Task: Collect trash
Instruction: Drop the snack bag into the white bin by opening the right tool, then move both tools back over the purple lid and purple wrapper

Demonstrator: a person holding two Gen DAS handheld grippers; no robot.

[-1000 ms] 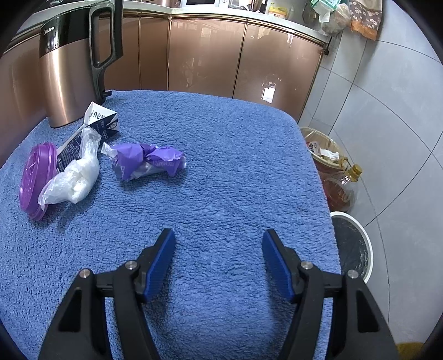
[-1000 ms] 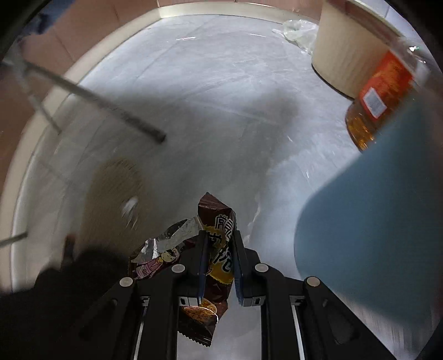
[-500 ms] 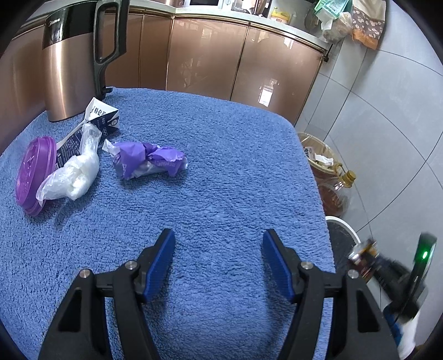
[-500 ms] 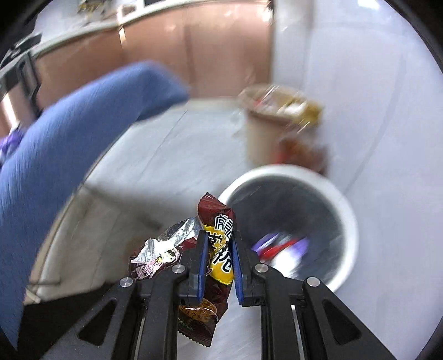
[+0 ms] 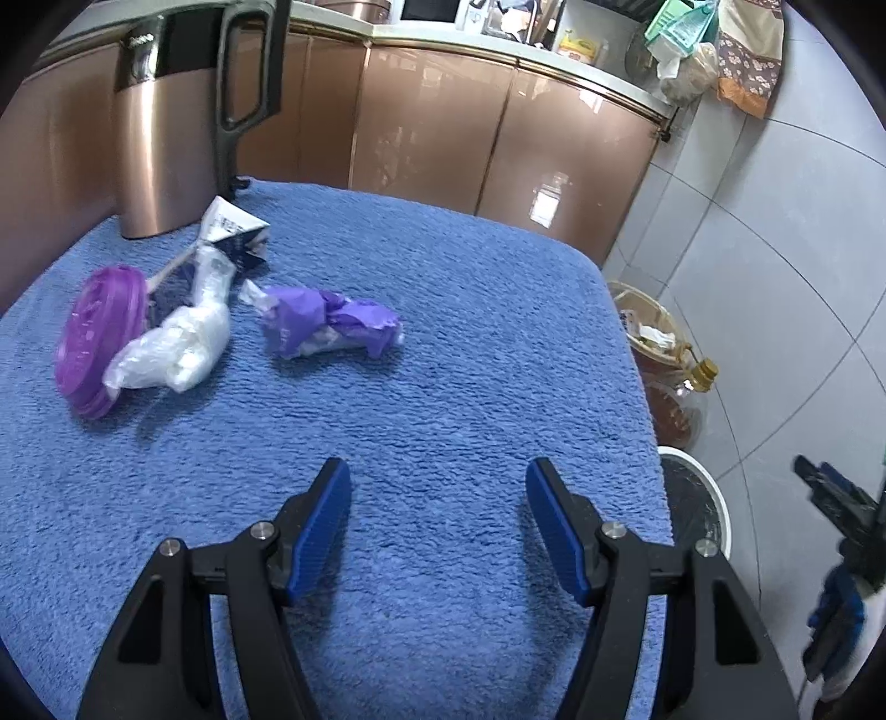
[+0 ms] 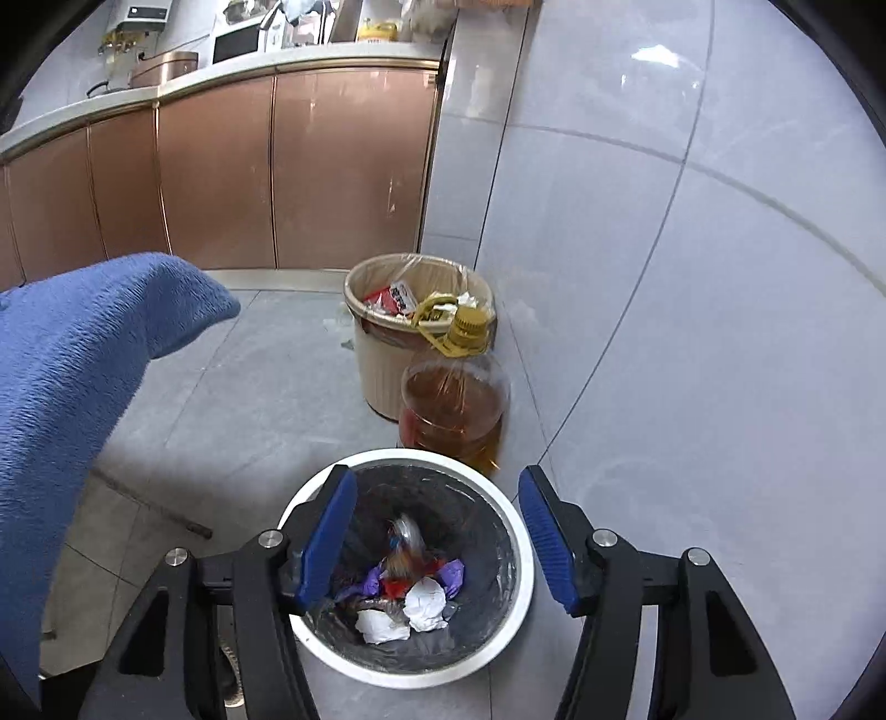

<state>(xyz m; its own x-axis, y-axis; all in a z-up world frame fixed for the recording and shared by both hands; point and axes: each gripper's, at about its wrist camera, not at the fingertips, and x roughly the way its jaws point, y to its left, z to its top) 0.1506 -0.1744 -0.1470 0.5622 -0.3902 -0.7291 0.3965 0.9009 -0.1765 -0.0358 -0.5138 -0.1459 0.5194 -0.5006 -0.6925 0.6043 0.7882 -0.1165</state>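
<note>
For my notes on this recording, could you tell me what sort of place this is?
Most likely a home kitchen: a worktop over copper-coloured cupboards, a microwave on it, and a bottle of cooking oil on the tiled floor.

I am seeing a crumpled purple wrapper [image 5: 331,325] lying near the middle of the blue towel [image 5: 470,343]. A white plastic bag [image 5: 177,343], a purple lid [image 5: 94,338] and a torn paper packet [image 5: 232,232] are lying by the towel's left edge. The white-rimmed bin [image 6: 515,531] is sitting on the floor, holding crumpled trash [image 6: 407,587].
</note>
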